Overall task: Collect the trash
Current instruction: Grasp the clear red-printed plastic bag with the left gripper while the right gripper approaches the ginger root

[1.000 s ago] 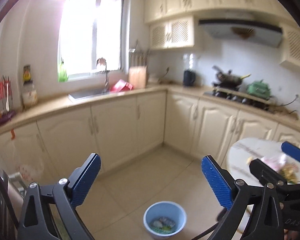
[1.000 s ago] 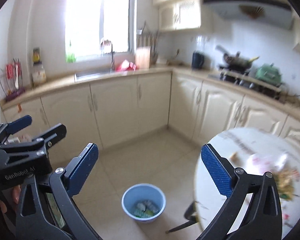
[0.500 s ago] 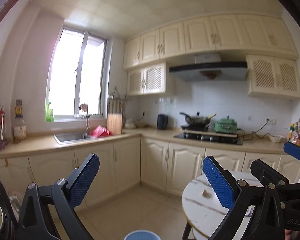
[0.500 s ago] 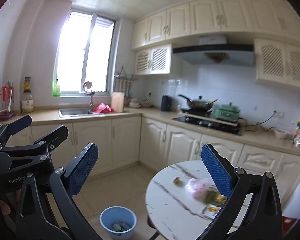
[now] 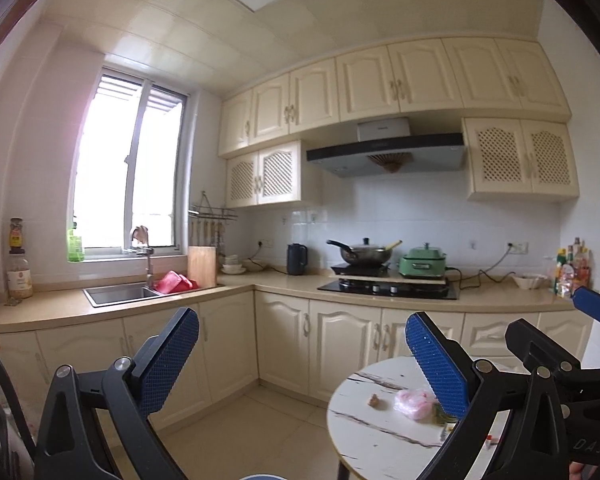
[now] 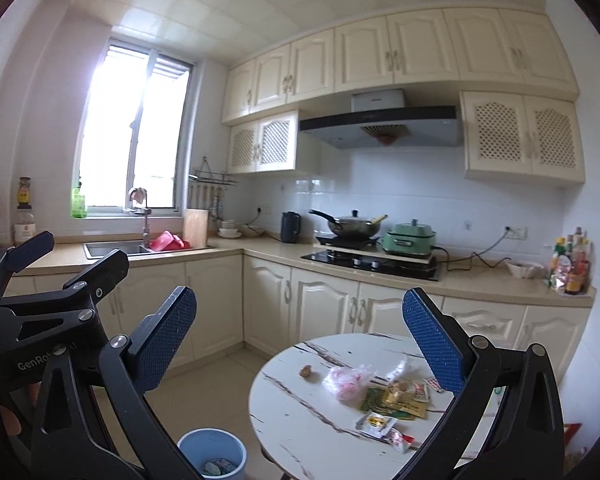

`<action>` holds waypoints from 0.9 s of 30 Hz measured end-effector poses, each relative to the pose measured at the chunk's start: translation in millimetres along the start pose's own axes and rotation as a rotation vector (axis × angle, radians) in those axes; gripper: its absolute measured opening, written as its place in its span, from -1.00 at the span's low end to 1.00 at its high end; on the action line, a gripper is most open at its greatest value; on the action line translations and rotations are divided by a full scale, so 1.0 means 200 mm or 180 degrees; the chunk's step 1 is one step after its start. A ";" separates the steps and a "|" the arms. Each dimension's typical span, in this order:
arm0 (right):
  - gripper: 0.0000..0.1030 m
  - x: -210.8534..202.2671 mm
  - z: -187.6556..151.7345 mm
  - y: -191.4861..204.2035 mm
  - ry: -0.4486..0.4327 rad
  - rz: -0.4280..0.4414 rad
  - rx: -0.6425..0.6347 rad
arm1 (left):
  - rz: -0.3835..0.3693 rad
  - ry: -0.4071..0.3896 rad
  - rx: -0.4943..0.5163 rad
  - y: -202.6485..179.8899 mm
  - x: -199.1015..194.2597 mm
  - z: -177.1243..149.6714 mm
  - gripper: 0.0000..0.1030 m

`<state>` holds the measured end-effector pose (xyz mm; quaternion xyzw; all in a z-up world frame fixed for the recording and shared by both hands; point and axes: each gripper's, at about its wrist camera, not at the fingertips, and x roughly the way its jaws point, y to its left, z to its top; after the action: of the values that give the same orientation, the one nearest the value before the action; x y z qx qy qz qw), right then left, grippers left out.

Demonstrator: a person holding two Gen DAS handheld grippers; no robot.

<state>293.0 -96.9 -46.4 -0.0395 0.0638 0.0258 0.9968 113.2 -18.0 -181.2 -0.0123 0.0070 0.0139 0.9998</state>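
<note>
Both the left hand-held gripper [image 5: 302,354] and the right hand-held gripper [image 6: 300,336] are wide apart, holding nothing. Trash [image 6: 380,394] lies on the round desk [image 6: 300,416] at 5 o'clock; the blue bin [image 6: 212,454] sits on the floor at 7 o'clock

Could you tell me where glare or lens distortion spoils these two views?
Left wrist view: the window is blown out, with pinkish flare on the wall beside it; cabinets bow with fisheye curvature. Right wrist view: same overexposed window, yet the table litter stays sharp.
</note>
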 end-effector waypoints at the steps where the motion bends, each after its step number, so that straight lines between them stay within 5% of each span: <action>1: 1.00 0.00 -0.01 -0.03 0.0011 -0.0022 0.0019 | -0.0035 0.0025 0.0017 -0.01 0.02 0.00 0.99; 11: 1.00 0.21 -0.22 -0.41 0.0401 -0.0363 0.0318 | -0.0324 0.0669 0.0203 -0.15 0.57 -0.01 0.99; 21: 1.00 0.55 -0.65 -0.96 0.1234 -0.0739 0.0835 | -0.0506 0.1523 0.0286 -0.31 1.16 -0.13 0.99; 27: 1.00 0.77 -0.90 -1.16 0.1675 -0.0859 0.0984 | -0.0681 0.1985 0.0428 -0.59 1.65 -0.10 0.99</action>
<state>436.0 -336.4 -227.3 0.0988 0.3164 -0.1276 0.9348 445.4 -128.0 -203.2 0.0494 0.3120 -0.0960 0.9439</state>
